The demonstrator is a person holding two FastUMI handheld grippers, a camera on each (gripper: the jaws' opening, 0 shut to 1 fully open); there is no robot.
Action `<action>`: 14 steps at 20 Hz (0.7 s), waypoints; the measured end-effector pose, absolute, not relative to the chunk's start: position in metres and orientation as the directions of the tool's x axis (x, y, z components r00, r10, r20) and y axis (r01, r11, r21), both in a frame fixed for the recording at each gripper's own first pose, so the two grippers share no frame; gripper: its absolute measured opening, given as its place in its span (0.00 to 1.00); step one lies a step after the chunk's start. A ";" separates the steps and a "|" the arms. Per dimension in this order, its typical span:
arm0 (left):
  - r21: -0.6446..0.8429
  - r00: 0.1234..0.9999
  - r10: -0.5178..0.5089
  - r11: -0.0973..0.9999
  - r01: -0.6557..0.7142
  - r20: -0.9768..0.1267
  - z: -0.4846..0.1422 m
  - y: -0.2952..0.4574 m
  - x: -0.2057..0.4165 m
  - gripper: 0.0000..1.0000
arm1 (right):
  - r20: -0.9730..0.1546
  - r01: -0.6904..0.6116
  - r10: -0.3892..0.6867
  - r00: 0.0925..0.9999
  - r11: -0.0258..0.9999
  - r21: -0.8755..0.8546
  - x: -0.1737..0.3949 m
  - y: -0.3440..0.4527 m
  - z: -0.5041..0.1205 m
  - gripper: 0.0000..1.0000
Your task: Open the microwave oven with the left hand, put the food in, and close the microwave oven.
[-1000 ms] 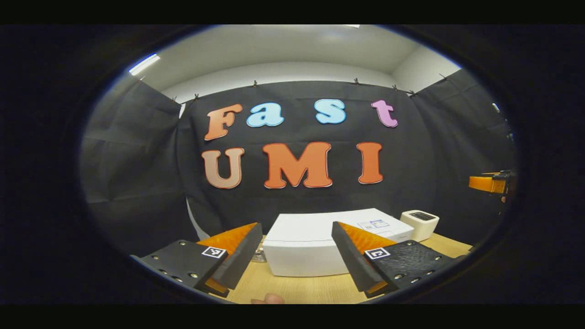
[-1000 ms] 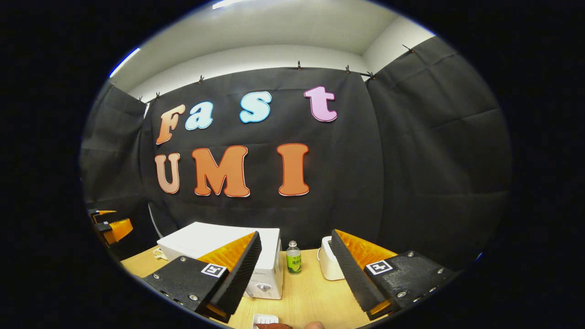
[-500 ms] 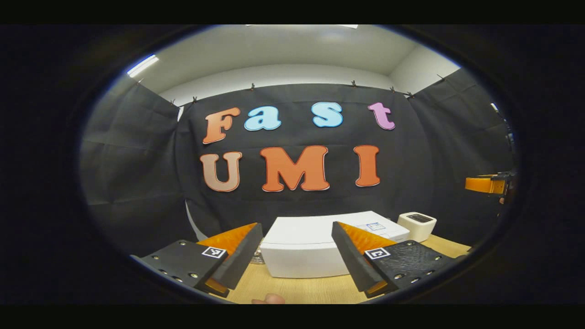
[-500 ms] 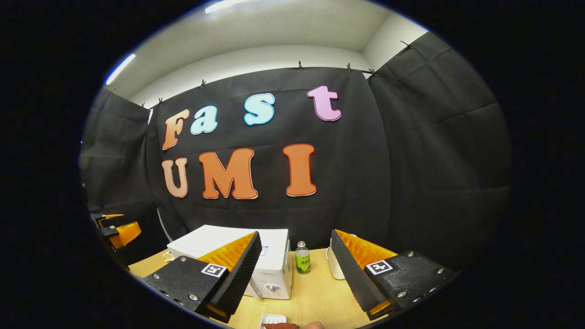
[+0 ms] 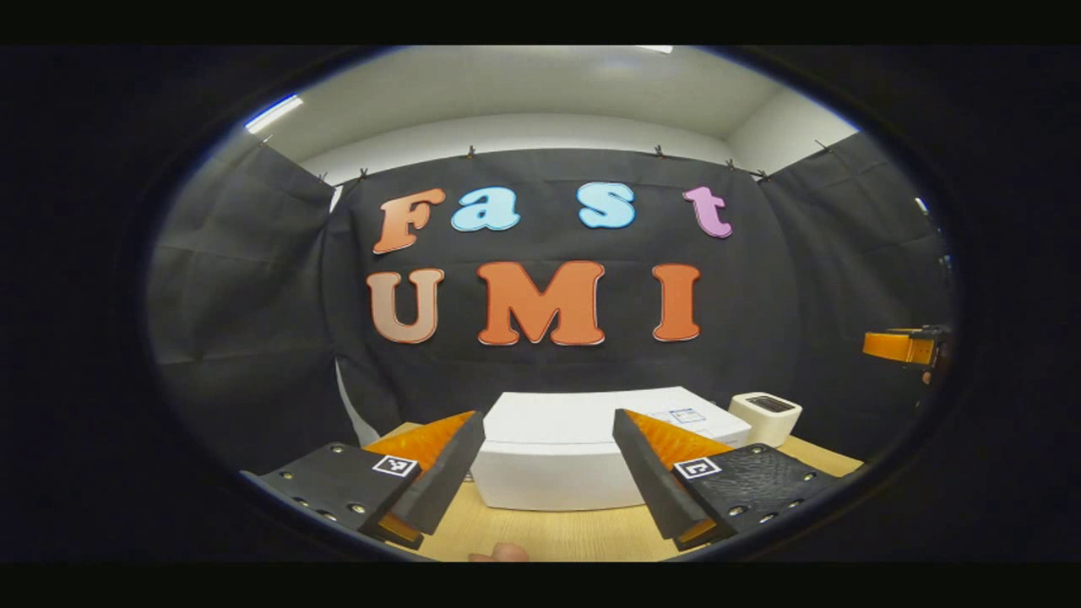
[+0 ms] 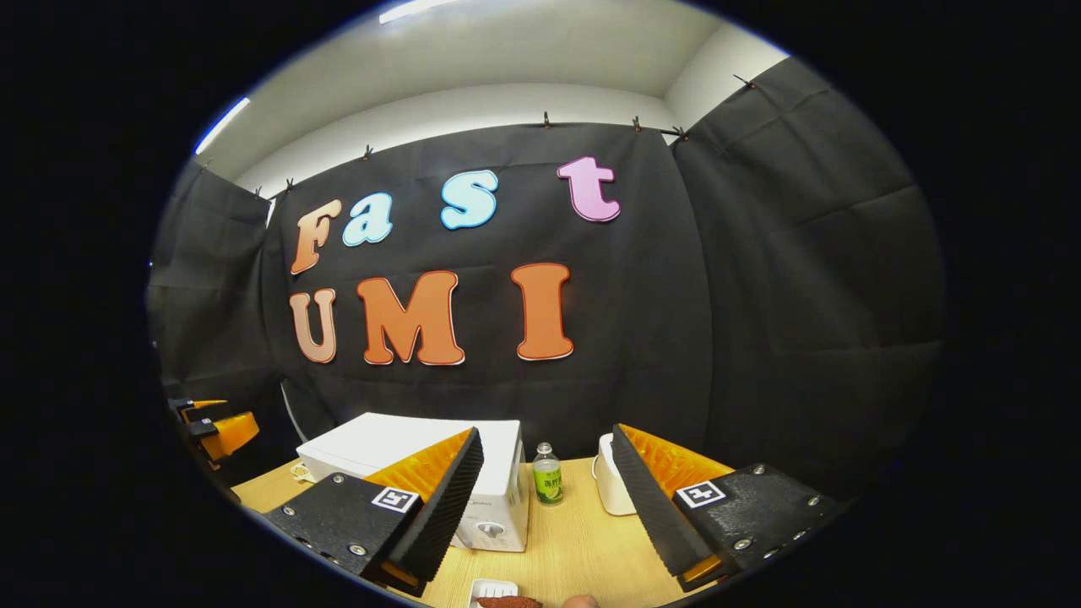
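The white microwave [image 5: 583,418] stands on the wooden table [image 5: 557,536] against the back wall, its door shut. My left gripper [image 5: 545,473] hovers above the table in front of it, open, with nothing between its fingers. In the right gripper view the microwave [image 6: 397,443] sits at the left, its dial [image 6: 490,529] facing me. A dark brown piece of food [image 6: 507,602] lies on a small white dish [image 6: 491,588] at the bottom edge. My right gripper [image 6: 547,502] is open and empty, above and behind the dish.
A green-labelled bottle [image 6: 547,485] and a white toaster [image 6: 606,488] stand right of the microwave; the toaster [image 5: 767,415] shows in the left gripper view too. The other gripper shows at each view's edge [image 5: 902,346] [image 6: 218,429]. A fingertip [image 5: 504,553] pokes in below.
Both views have drifted only slightly; the microwave slid a little left in the left gripper view. Both grippers stay open and nothing has been touched.
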State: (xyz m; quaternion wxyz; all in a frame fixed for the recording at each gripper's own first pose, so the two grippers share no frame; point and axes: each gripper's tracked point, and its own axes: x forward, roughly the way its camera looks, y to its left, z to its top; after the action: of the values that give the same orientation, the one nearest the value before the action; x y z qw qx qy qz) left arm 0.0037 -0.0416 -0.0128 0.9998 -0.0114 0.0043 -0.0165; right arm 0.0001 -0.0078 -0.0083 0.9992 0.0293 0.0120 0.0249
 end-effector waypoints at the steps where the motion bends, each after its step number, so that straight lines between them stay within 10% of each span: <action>1: -0.025 0.999 -0.049 0.999 0.048 -0.016 -0.021 -0.052 0.005 0.93 | -0.025 -0.050 0.051 0.998 0.997 0.062 0.000 -0.008 -0.010 0.95; 14: -0.014 0.952 -0.279 0.960 0.279 -0.129 -0.166 -0.200 0.030 0.93 | -0.054 0.006 -0.004 0.999 0.999 0.036 -0.004 -0.043 -0.027 0.95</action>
State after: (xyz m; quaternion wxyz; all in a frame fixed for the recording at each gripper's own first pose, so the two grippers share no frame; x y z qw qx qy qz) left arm 0.0301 -0.1997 -0.1660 0.9878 0.0024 0.0651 -0.1412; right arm -0.0035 -0.0431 -0.0267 0.9995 0.0180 0.0271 -0.0023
